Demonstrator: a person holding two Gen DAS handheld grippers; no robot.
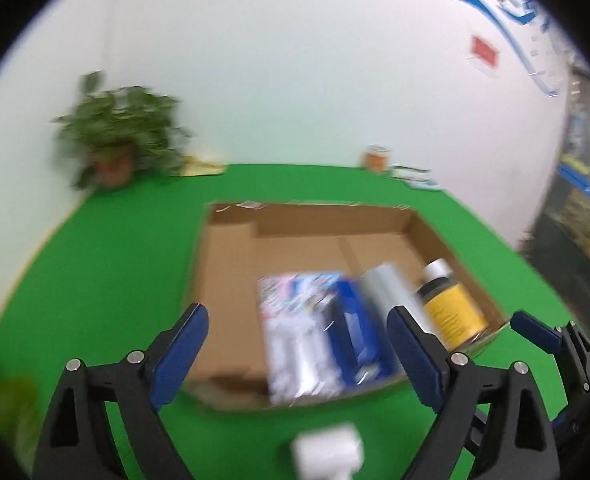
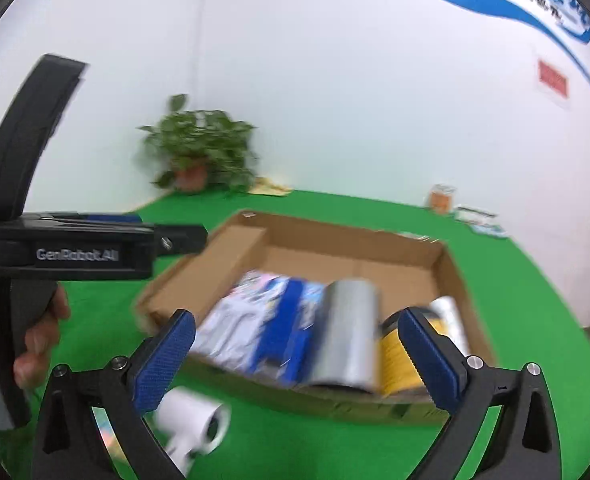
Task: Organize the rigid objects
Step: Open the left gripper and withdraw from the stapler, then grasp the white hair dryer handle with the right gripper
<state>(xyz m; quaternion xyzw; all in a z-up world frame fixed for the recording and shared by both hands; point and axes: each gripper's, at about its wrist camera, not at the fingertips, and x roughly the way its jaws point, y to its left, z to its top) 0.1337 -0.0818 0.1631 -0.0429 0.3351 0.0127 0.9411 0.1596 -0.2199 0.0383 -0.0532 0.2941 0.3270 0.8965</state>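
An open cardboard box (image 1: 231,248) (image 2: 199,268) lies on the green table. In it lie a blue and white packet (image 1: 319,332) (image 2: 263,320), a silver cylinder (image 1: 391,288) (image 2: 347,336) and a yellow bottle with a white cap (image 1: 451,304) (image 2: 395,356). A white hair-dryer-like object (image 1: 331,452) (image 2: 195,424) lies on the table in front of the box. My left gripper (image 1: 295,348) is open and empty above the box's near edge. My right gripper (image 2: 295,356) is open and empty, just right of the left one.
A potted plant (image 1: 115,136) (image 2: 199,148) stands at the table's far left corner by the white wall. A small orange box (image 1: 375,158) (image 2: 441,198) and flat packets (image 1: 415,176) lie at the far right edge. The left gripper's body (image 2: 75,252) shows at left in the right view.
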